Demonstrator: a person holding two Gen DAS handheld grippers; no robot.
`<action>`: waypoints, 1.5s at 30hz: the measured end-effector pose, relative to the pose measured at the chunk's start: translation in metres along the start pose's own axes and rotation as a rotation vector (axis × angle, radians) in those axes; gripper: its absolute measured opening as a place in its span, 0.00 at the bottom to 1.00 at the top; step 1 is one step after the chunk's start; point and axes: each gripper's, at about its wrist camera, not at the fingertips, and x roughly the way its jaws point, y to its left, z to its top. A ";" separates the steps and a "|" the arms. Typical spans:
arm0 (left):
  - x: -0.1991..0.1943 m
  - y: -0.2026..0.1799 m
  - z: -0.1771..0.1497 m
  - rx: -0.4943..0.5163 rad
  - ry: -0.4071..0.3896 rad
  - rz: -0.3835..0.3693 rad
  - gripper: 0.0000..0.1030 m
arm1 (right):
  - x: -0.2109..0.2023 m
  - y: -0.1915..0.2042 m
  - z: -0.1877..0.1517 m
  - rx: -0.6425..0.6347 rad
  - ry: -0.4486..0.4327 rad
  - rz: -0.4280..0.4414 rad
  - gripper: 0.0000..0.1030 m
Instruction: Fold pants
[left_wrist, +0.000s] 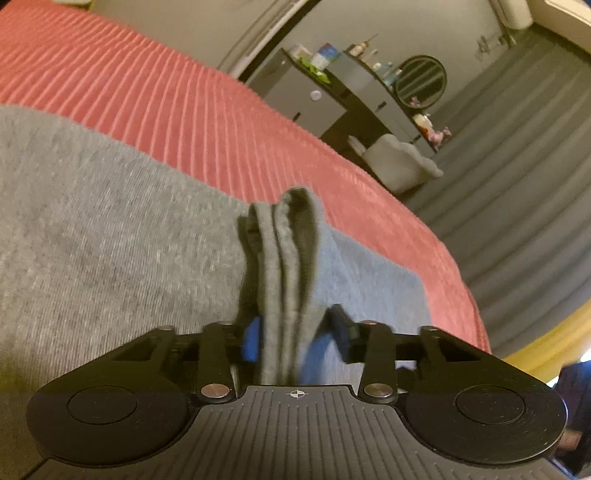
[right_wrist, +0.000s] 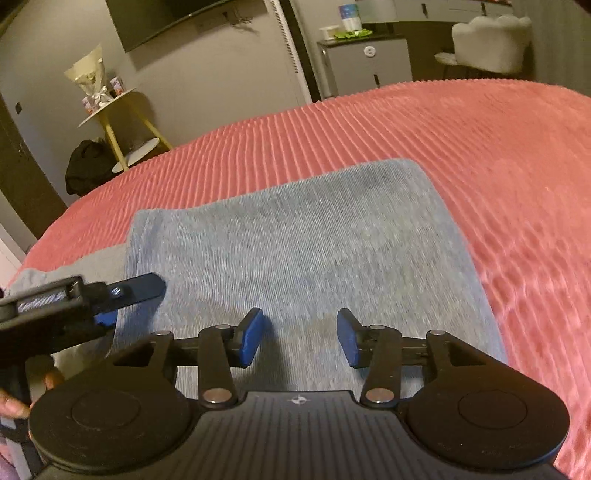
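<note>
A bedroom, with a coral ribbed bedspread (right_wrist: 480, 155) as the work surface and grey walls behind; the grey pants (right_wrist: 295, 240) lie on it, already doubled into a broad flat panel directly ahead of both grippers.

Left to right: the left gripper (left_wrist: 295, 332) has a bunched, layered edge of the pants standing up between its blue pads; the left pad lies against the cloth, but the right one appears to stand a little off it, so the frames do not settle whether it is clamped. In the right wrist view it reaches in from the left over the panel's near-left edge. The right gripper (right_wrist: 300, 338) hangs over the near middle of the panel, jaws apart with nothing between them.

The step in hand looks like a further fold: one corner gathered, the other not yet taken. The next move probably calls for the right gripper to drop onto the near edge and pinch all layers together, matching the left.

Beyond the bed, a yellow side table (right_wrist: 122, 125) far left, a dark dresser (left_wrist: 354, 96) with a round mirror (left_wrist: 421, 81), a pale chair (right_wrist: 491, 40); none obstructs; only the close-set grippers risk crowding one another.
</note>
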 end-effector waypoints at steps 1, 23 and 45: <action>0.001 0.002 0.002 -0.005 0.005 -0.006 0.25 | 0.003 0.001 0.001 -0.003 -0.002 -0.006 0.44; -0.024 -0.011 0.009 0.111 -0.099 0.043 0.19 | -0.008 0.013 0.001 0.014 -0.061 -0.018 0.45; -0.013 -0.060 -0.043 0.472 -0.057 0.143 0.62 | 0.006 0.006 -0.017 0.026 -0.063 -0.051 0.56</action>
